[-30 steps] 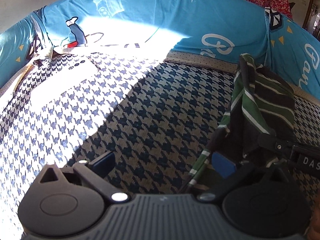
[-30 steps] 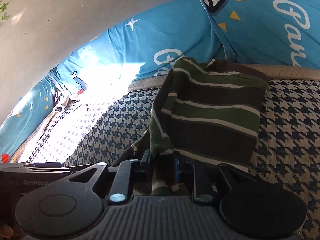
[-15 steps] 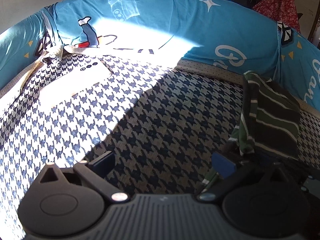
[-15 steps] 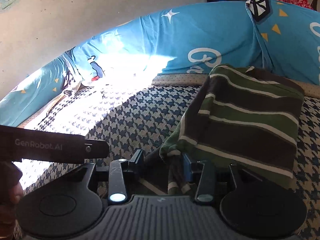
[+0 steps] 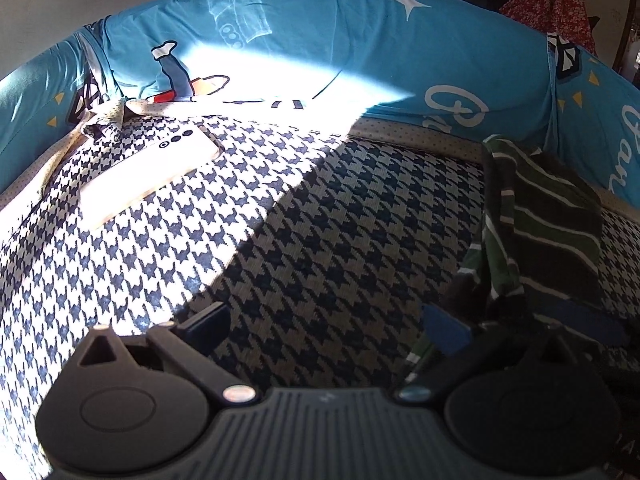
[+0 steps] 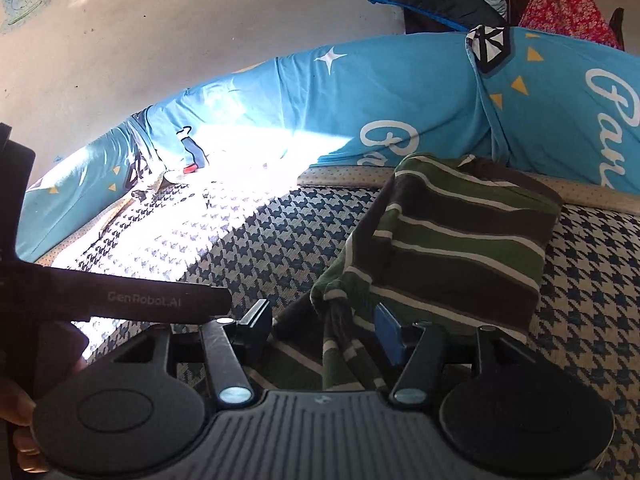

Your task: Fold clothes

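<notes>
- The green-and-brown striped knit garment lies folded on the navy-and-cream houndstooth cushion, close to the blue printed fabric backrest.
- The right gripper has its jaws spread, with a loose bunched corner of the garment hanging between them — no pinch that I can make out.
- The left gripper is spread wide over bare cushion, holding nothing.
- Risk, as I judge it: closing on that bunched corner and pulling could drag the top layer and undo the fold.
- Only the left wrist view shows a white smartphone in the sunlit patch; only the right wrist view shows the garment's full folded face — and the left gripper's handle.
</notes>
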### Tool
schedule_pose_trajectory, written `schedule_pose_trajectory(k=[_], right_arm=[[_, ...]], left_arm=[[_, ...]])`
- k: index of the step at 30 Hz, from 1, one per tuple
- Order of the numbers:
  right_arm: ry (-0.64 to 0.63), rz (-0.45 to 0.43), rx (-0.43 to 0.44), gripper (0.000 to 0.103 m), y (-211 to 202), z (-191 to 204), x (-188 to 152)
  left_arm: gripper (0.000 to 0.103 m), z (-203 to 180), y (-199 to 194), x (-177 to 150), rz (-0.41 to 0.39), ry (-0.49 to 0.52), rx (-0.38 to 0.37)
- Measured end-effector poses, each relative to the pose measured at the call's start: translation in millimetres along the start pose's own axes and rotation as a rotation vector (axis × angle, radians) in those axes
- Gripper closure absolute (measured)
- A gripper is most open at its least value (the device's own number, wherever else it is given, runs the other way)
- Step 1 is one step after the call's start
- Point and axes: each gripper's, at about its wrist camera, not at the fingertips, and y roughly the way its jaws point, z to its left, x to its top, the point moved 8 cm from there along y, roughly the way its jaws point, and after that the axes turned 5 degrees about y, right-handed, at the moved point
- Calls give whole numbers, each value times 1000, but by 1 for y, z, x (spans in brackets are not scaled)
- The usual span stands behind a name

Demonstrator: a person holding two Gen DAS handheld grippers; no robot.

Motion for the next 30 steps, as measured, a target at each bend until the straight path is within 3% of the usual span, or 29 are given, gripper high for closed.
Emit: schedule_pose_trajectory(k=[17, 23, 30], right_arm=[[143, -7, -203, 46, -89, -40, -64], [189, -20, -260, 46, -121, -57, -89], [223, -17, -319, 46, -141, -70, -111]], left_arm=[[0, -17, -27, -79, 21, 135, -56], [0, -18, -36, -116, 48, 158, -49], [0, -16, -49, -137, 28, 141, -57]])
